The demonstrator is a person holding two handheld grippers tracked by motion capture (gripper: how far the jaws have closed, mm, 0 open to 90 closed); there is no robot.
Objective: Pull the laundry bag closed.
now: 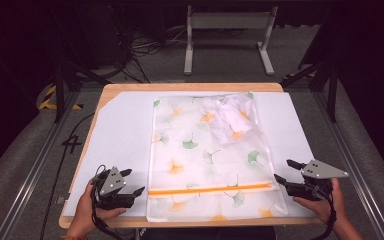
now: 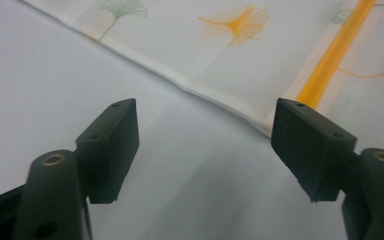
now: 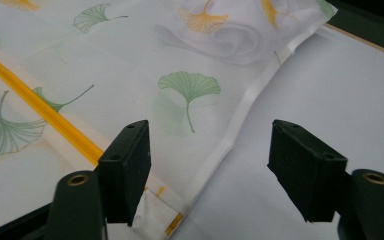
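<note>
A translucent white bag (image 1: 205, 155) printed with green and orange ginkgo leaves lies flat on the white sheet (image 1: 120, 135). An orange zipper (image 1: 210, 189) runs across its near end. A bunched white garment (image 1: 228, 120) sits inside at the far end. My left gripper (image 1: 134, 181) is open just left of the bag's near-left edge, with nothing between the jaws. In the left gripper view the gripper (image 2: 205, 150) hovers over bare sheet beside the bag (image 2: 230, 60) and zipper (image 2: 330, 55). My right gripper (image 1: 283, 170) is open at the bag's near-right edge. In the right gripper view the gripper (image 3: 207, 170) straddles the hem (image 3: 220, 150).
The sheet covers a wooden table (image 1: 190, 87) whose near edge lies just under the person's hands. Beyond the table stand a grey metal frame (image 1: 227, 30) and loose cables (image 1: 145, 50) on the floor. Bare sheet lies either side of the bag.
</note>
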